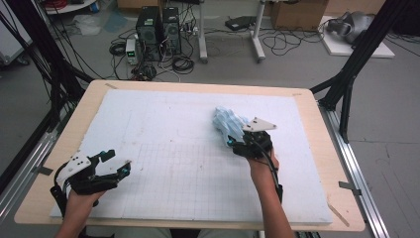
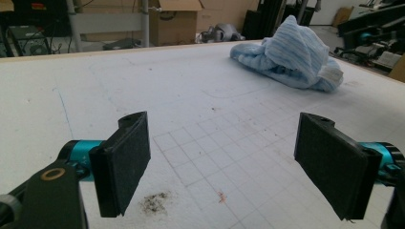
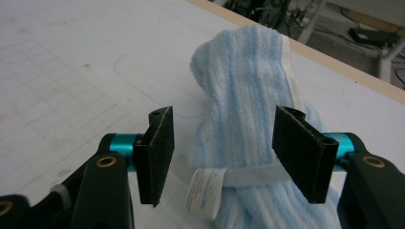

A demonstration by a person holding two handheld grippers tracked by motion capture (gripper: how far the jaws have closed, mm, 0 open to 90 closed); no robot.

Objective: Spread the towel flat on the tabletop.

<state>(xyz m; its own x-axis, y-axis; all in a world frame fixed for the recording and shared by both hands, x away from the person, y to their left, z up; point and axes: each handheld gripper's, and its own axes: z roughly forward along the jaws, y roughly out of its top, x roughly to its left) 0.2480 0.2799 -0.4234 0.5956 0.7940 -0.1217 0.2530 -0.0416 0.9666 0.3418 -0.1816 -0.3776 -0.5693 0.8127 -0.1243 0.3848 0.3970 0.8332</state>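
my right fingers stand partly apart, one to each side of the crumpled light-blue striped terry towel, and the pads are not pressing on it yet: there is a gap between the left pad and the cloth, and the right pad sits just at the towel's edge. a white care label hangs from a pale loop across the bundle, right between the two pads. in the high view my right gripper reaches the near edge of the towel, which lies bunched on the white gridded foam sheet that covers the light wooden table, toward the right half and past the middle.

my left fingers are spread wide and released, with nothing between them, hovering low over the foam sheet near the table's front left corner. from the left gripper view the towel sits well apart, across the sheet, heaped with one fold standing up. a small dark smudge marks the foam just ahead of my left pad.
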